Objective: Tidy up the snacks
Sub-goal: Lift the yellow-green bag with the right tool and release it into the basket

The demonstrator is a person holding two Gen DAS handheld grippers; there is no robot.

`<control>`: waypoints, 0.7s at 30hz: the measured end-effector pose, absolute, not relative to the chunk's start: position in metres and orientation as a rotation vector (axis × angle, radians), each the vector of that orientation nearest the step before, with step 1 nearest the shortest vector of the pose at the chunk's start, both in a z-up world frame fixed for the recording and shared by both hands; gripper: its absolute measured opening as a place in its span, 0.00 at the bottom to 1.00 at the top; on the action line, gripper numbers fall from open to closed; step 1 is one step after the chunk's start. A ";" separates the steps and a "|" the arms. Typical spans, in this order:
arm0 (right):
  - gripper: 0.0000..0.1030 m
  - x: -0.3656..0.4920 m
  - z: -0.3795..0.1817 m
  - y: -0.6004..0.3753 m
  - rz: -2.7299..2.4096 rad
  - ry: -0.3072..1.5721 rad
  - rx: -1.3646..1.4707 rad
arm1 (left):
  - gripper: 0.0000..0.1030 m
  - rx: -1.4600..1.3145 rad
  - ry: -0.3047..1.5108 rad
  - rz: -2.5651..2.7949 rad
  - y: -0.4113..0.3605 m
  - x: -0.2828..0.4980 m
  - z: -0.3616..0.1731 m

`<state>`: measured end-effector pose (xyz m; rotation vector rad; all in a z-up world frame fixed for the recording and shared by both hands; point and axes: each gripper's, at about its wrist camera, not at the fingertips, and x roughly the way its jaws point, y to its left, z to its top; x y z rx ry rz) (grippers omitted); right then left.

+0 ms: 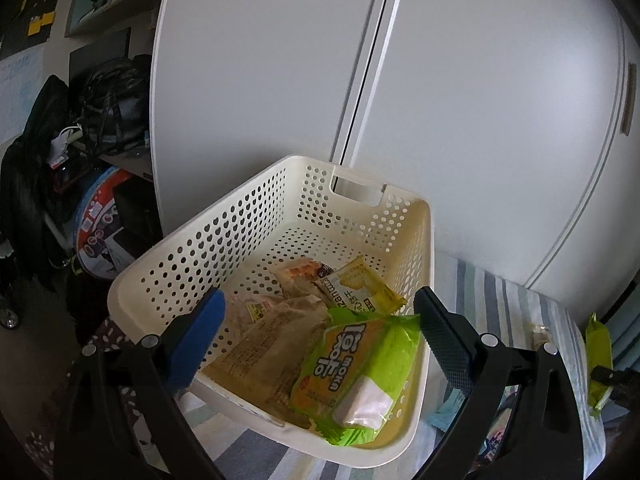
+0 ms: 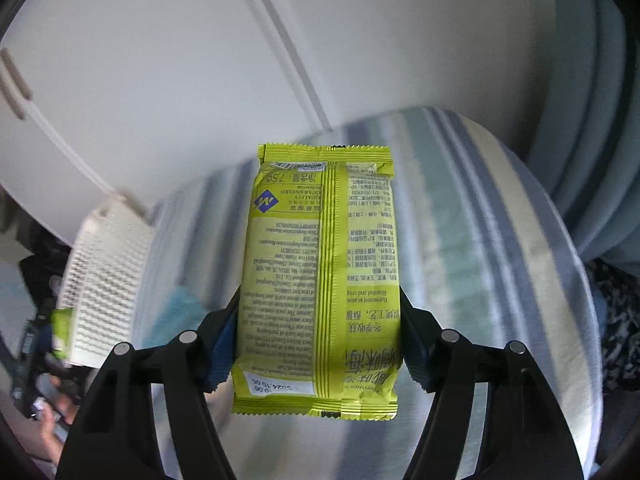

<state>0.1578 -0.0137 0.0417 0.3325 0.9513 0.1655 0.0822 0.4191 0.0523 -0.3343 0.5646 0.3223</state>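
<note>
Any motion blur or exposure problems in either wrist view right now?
Left wrist: sharp; white basket and green snack pack crisp, left side of the room underexposed, fisheye bends the cabinet doors. Right wrist: yellow-green packet in the right tongs is sharp, but the basket and striped cloth behind it are motion-smeared.

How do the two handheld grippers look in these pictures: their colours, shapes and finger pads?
Both are black plastic tools with two angular, tapering fingers, each carrying round silver pivot pins. On the left gripper, one finger has a smooth blue pad and the other a black pad with a dotted texture. The right gripper shows ribbed blue pads. No cables, sleeves or markings are visible.
</note>
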 end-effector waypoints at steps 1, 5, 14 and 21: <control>0.66 0.158 0.047 -0.006 0.185 0.943 0.333 | 0.94 -0.336 0.561 0.323 0.420 0.082 0.053; 0.66 0.162 0.067 0.038 0.292 0.916 0.335 | 0.94 -0.340 0.549 0.334 0.422 0.080 0.055; 0.66 0.188 0.104 0.166 0.531 0.895 0.292 | 0.94 -0.347 0.509 0.370 0.431 0.070 0.062; 0.66 0.200 0.108 0.255 0.635 0.926 0.231 | 0.94 -0.401 0.478 0.437 0.455 0.059 0.065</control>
